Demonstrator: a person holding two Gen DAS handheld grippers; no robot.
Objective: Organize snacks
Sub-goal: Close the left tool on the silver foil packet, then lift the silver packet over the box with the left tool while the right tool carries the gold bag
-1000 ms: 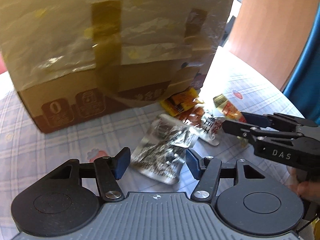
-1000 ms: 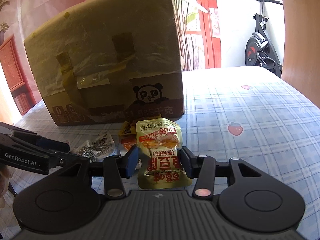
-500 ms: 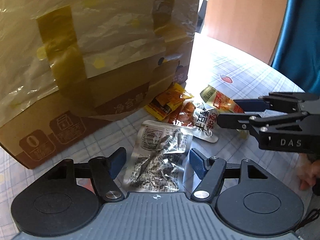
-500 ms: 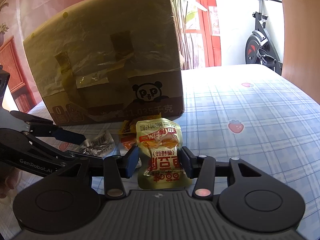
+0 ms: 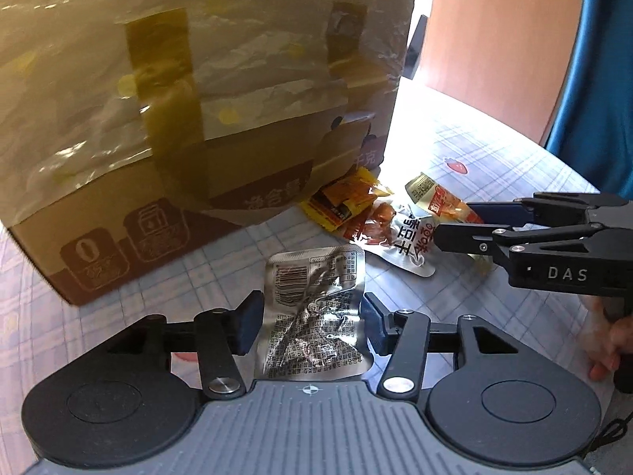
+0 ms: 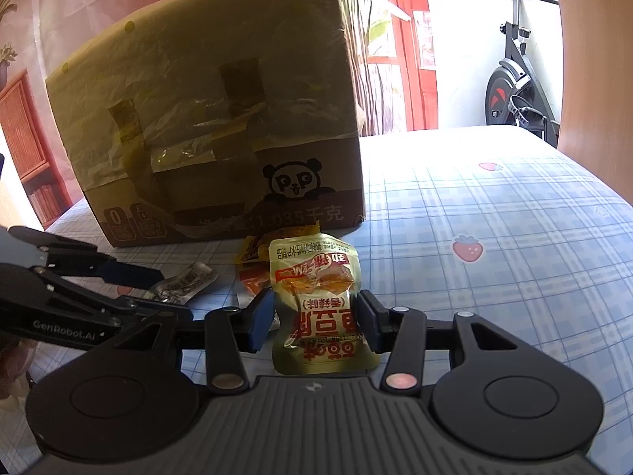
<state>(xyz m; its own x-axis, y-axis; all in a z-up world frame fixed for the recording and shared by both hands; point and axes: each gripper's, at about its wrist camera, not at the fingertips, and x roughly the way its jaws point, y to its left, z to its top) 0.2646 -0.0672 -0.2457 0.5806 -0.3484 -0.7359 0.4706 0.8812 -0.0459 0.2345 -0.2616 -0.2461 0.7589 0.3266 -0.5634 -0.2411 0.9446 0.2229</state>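
Note:
A silver foil snack packet lies on the checked tablecloth between the fingers of my left gripper, whose jaws touch its sides. A gold and red snack pouch lies between the fingers of my right gripper, also touching both pads. A yellow packet and a white and red packet lie by the big cardboard box. The right gripper also shows in the left wrist view, and the left gripper in the right wrist view.
The taped cardboard box with a panda logo stands just behind the snacks. The tablecloth stretches to the right. An exercise bike and a wooden panel stand beyond the table. A person in blue is at the right.
My left gripper has moved forward over the silver packet and narrowed onto it. My right gripper has stayed around the gold pouch and moved a little.

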